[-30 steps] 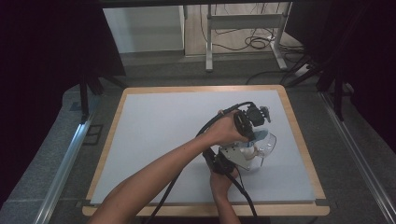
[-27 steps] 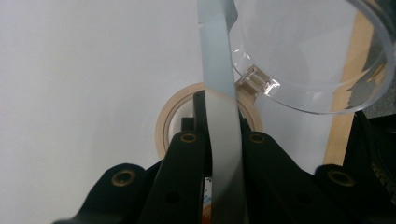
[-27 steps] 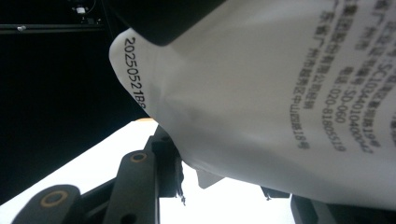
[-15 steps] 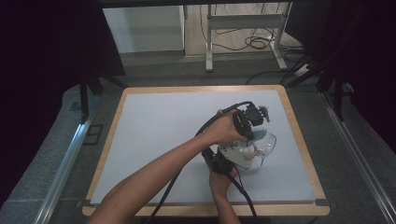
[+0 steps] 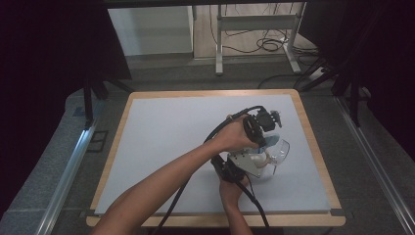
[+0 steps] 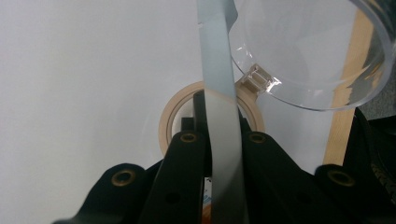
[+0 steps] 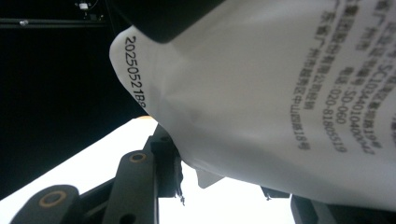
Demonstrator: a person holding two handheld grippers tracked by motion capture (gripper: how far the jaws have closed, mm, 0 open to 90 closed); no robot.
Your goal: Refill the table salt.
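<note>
My left gripper points down at the table and is shut on a pale blue-grey strip that runs up between its jaws. Under it lies a beige ring, and a clear round plastic container sits just beside it. My right gripper is nearer the front edge, shut on a white packet with black printed text. The packet hides the right jaw. In the high view both grippers meet over the container at the table's right centre.
The white mat with its wooden border has free room to the left and back. Black cables trail from both grippers. Beyond the table stand a metal frame and floor cables.
</note>
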